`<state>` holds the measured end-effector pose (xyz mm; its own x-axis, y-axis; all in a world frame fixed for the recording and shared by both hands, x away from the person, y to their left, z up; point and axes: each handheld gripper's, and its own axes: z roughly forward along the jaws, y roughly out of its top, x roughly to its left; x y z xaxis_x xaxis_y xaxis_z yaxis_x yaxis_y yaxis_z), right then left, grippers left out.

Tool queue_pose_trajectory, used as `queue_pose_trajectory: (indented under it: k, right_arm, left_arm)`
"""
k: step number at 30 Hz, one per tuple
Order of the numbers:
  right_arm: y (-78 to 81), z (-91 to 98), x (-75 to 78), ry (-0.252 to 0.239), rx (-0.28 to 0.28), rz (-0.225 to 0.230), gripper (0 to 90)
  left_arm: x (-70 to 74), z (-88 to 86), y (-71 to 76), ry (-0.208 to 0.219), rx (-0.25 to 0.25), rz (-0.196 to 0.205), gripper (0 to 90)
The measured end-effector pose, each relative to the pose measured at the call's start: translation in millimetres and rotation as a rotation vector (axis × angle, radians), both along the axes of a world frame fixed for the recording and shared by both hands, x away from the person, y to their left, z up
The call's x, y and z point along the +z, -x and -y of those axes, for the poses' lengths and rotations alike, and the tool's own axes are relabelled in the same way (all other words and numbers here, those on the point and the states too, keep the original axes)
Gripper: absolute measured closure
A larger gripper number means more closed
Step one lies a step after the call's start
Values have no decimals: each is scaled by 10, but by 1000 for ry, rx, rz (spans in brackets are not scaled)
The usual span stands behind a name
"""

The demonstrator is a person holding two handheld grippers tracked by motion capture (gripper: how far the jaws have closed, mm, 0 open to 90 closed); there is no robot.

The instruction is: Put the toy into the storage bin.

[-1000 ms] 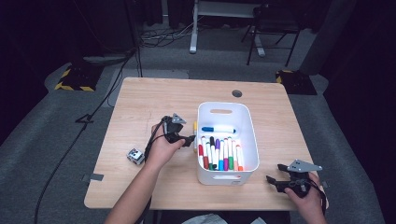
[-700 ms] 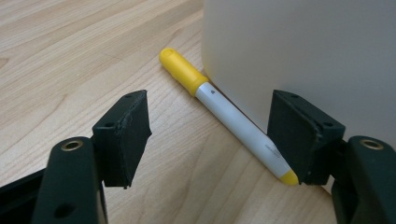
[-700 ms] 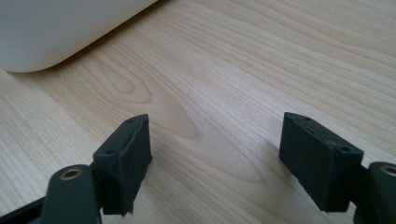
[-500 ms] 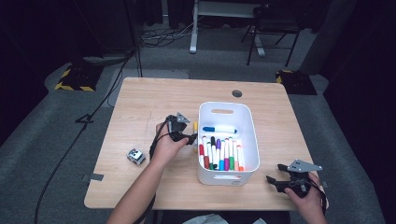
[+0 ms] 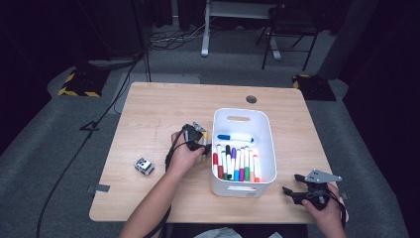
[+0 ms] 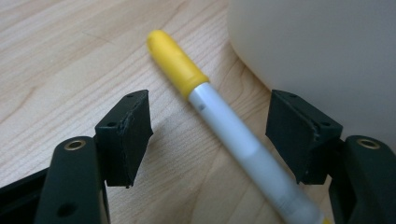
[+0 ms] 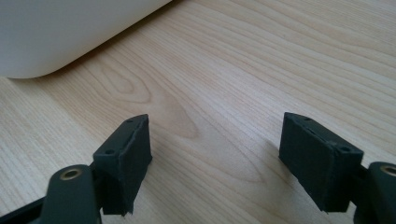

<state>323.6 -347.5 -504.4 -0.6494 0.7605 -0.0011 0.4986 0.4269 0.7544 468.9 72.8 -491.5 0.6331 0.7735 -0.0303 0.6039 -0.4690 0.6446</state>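
Dark floor surrounds your wooden table point(image 5: 163, 114). Your left gripper point(image 6: 210, 135) stands open astride the yellow-capped marker point(image 6: 219, 116), which lies flat on the wood just beside the white bin point(image 5: 265, 144), pads clear of it. Your right gripper point(image 7: 217, 158) rests open over bare wood near the bin's corner.

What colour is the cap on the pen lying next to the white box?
Yellow. The cap shows best in the left gripper view.
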Motion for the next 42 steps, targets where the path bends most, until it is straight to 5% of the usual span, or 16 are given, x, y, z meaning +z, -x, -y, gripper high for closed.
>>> queue_pose_trajectory:
  k: [3,12,23,25,26,42]
  right_arm:
    - [0,0,0,0,0,0,254]
    - [12,8,-2,2,2,6,254]
    - [13,8,-2,2,2,5,253]
    - [13,9,0,4,3,4,253]
    - [12,8,-2,2,2,5,253]
    - [12,11,-1,2,4,4,253]
  left_arm:
    - [-23,12,-2,-10,7,5,321]
    - [29,-141,-8,-29,-4,2,756]
    - [84,-255,37,-70,-19,-38,765]
    - [71,-264,36,-61,-25,-21,765]
    - [89,-290,56,-21,-30,-50,765]
    - [512,-568,407,34,-56,9,766]
